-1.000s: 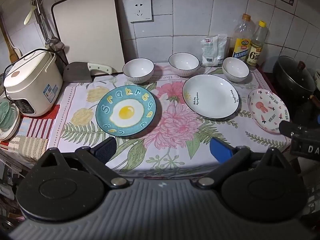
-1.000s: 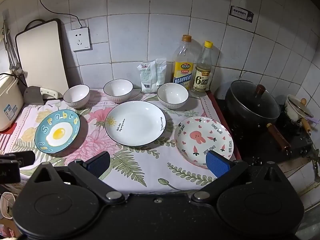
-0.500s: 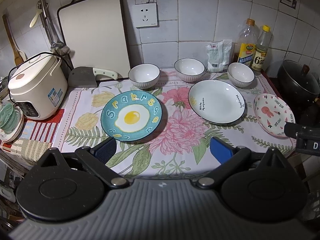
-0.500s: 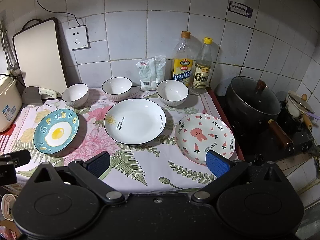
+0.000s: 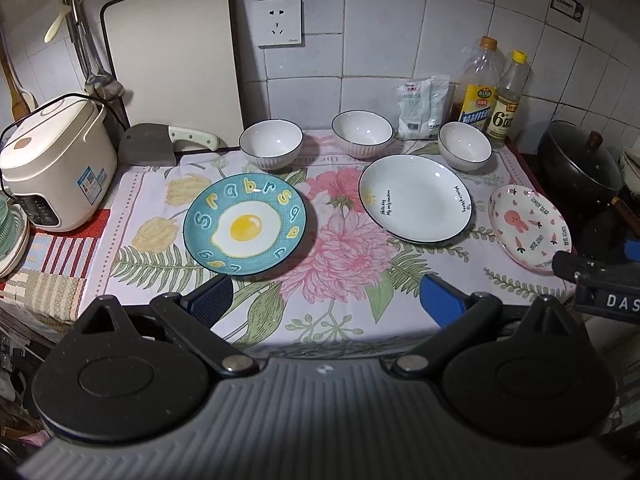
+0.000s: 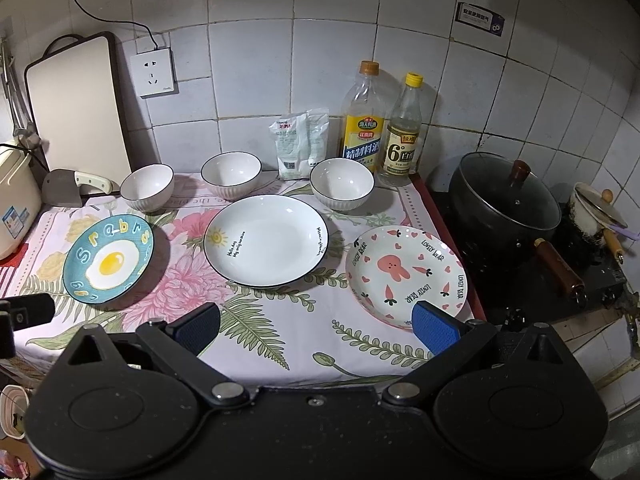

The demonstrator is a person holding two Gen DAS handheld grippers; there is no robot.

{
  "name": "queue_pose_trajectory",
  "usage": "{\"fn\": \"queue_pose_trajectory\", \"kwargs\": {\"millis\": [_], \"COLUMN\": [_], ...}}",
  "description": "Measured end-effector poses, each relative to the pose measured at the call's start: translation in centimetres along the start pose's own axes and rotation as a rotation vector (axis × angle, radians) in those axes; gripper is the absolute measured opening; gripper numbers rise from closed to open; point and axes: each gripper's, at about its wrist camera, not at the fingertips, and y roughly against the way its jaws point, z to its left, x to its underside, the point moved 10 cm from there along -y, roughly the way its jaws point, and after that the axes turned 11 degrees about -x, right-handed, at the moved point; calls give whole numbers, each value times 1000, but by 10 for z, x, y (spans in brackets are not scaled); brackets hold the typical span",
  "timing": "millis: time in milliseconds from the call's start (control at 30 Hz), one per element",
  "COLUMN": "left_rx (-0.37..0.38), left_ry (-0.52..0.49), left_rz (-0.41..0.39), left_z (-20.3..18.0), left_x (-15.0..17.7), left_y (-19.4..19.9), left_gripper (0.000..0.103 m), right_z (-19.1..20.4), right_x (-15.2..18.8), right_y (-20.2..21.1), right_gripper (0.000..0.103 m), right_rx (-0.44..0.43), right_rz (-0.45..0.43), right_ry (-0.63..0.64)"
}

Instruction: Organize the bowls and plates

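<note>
Plates and bowls sit on the flowered cloth over the counter (image 5: 132, 184). From the left: the egg plate (image 5: 245, 229), the white plate (image 5: 416, 199) and the rabbit plate (image 6: 405, 274) in a front row, apart from one another. Behind them stand three bowls: left bowl (image 5: 271, 149), middle bowl (image 5: 362, 134), right bowl (image 5: 465, 150). The left gripper (image 5: 326, 300) hangs spread wide near the egg plate, holding nothing. The right gripper (image 6: 316, 330) is spread too, one pad overlapping the rabbit plate's near rim.
</note>
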Motion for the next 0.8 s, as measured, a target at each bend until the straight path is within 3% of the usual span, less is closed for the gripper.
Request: {"fn": "queue_pose_trajectory", "kwargs": {"millis": [600, 800], "left_rx": [45, 25], "left_ry": [44, 83], "left_rz": [-39, -110], "left_z": [0, 6], "left_x": [-4, -7], "left_y": [3, 5], "left_gripper": [101, 101], "right_z": [-3, -2], "right_x": [-5, -4], "right_y": [3, 4], "right_gripper": [103, 103], "right_rx": [15, 15], "right_rz": [-20, -21], "right_ry": [9, 16]}}
